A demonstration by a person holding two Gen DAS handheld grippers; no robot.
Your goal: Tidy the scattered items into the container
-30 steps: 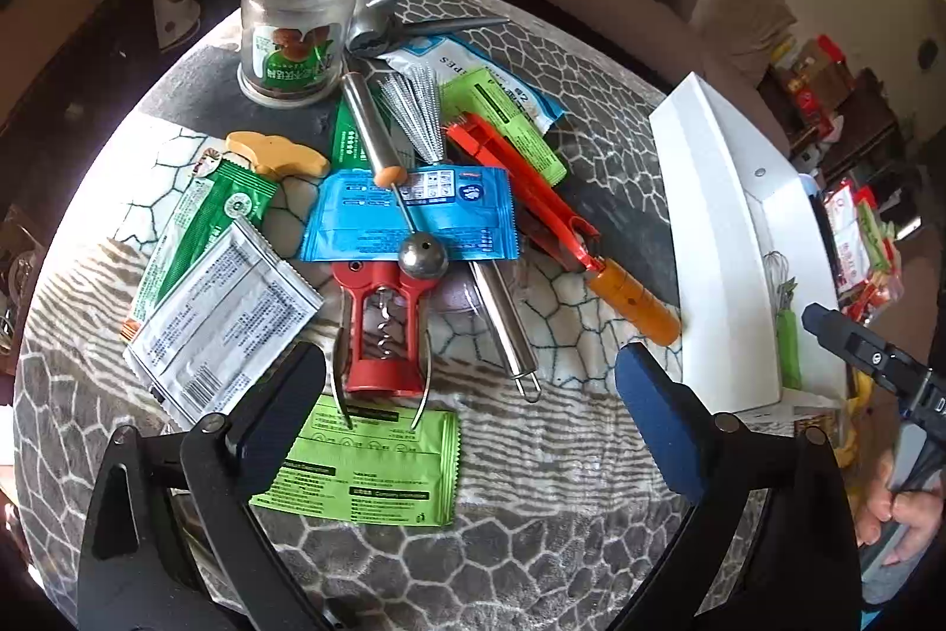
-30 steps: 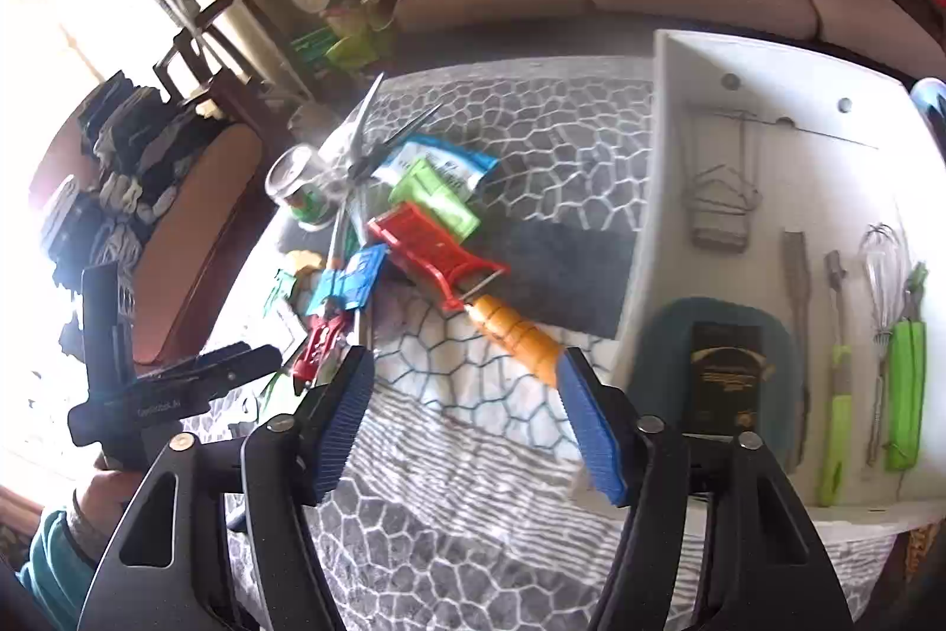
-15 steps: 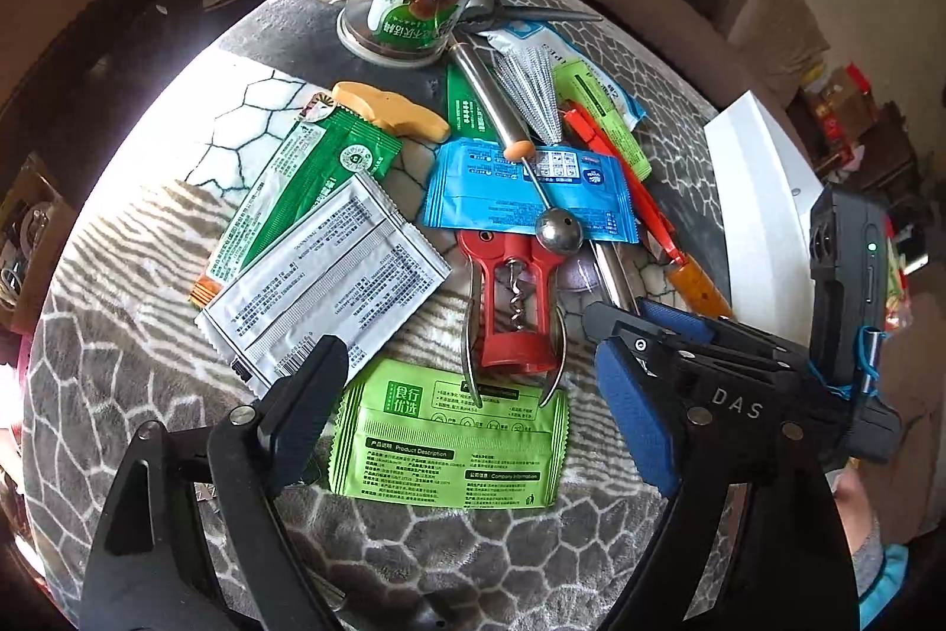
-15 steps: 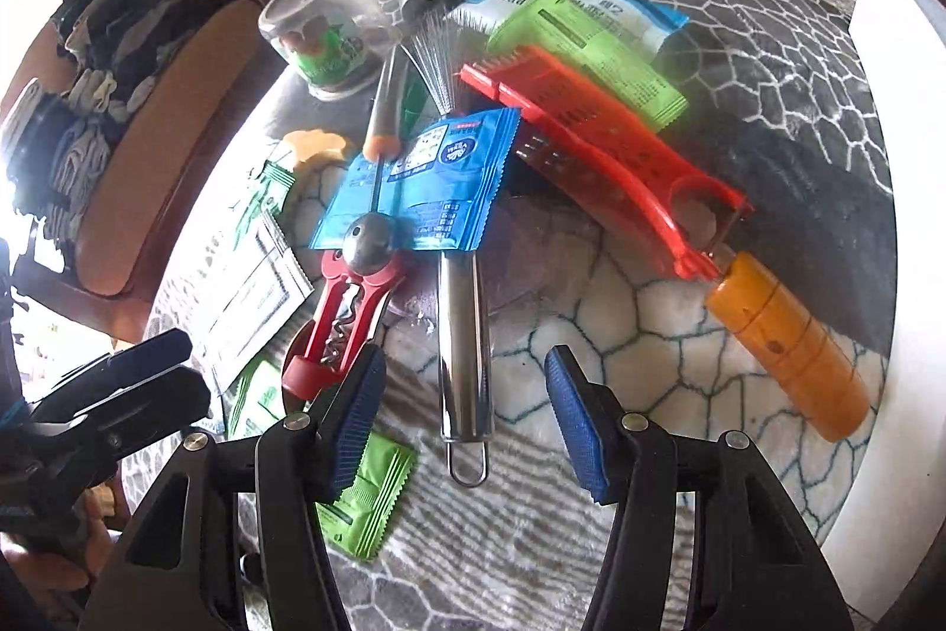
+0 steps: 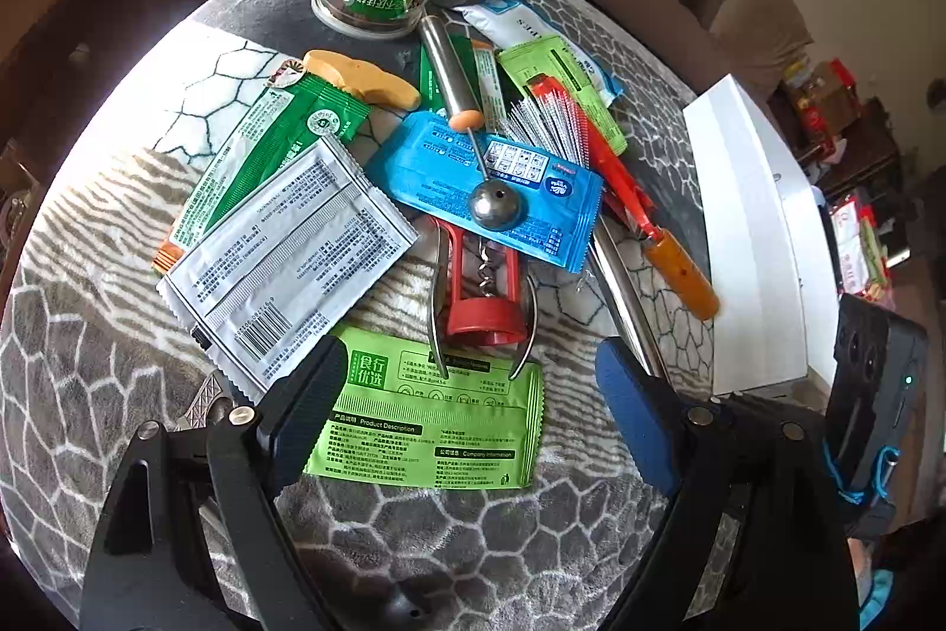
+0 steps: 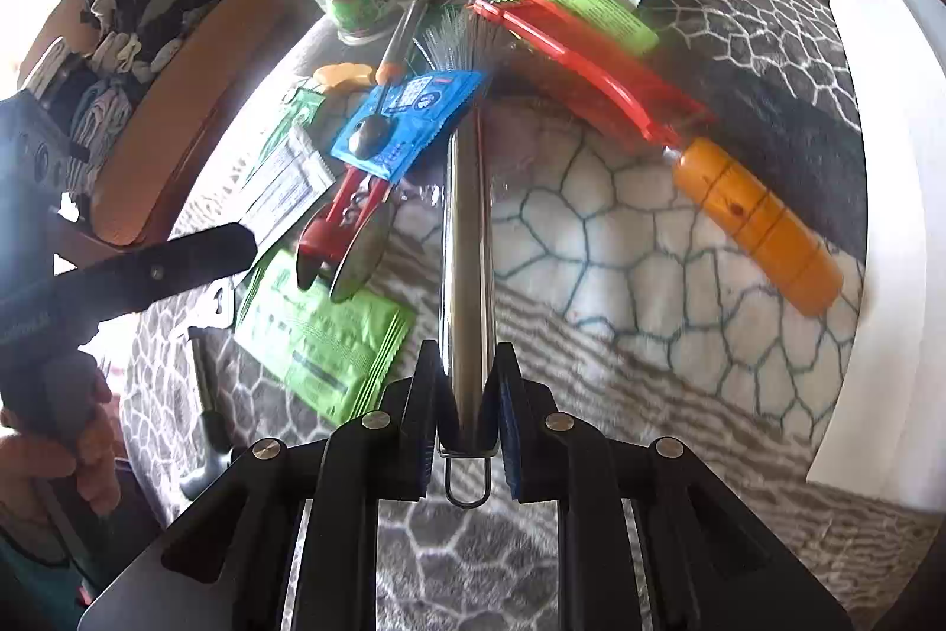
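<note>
L gripper: jaws wide apart, hovering low | R gripper: jaws clamped, low over table

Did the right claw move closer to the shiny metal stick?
Yes. The right claw went forward and down toward the tablecloth, away from the white container, and is now shut on the shiny metal stick.

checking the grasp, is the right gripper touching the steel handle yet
Touching. The right wrist view shows the right gripper closed on the steel handle, both pads pressed against its sides just above the wire hanging loop.
</note>
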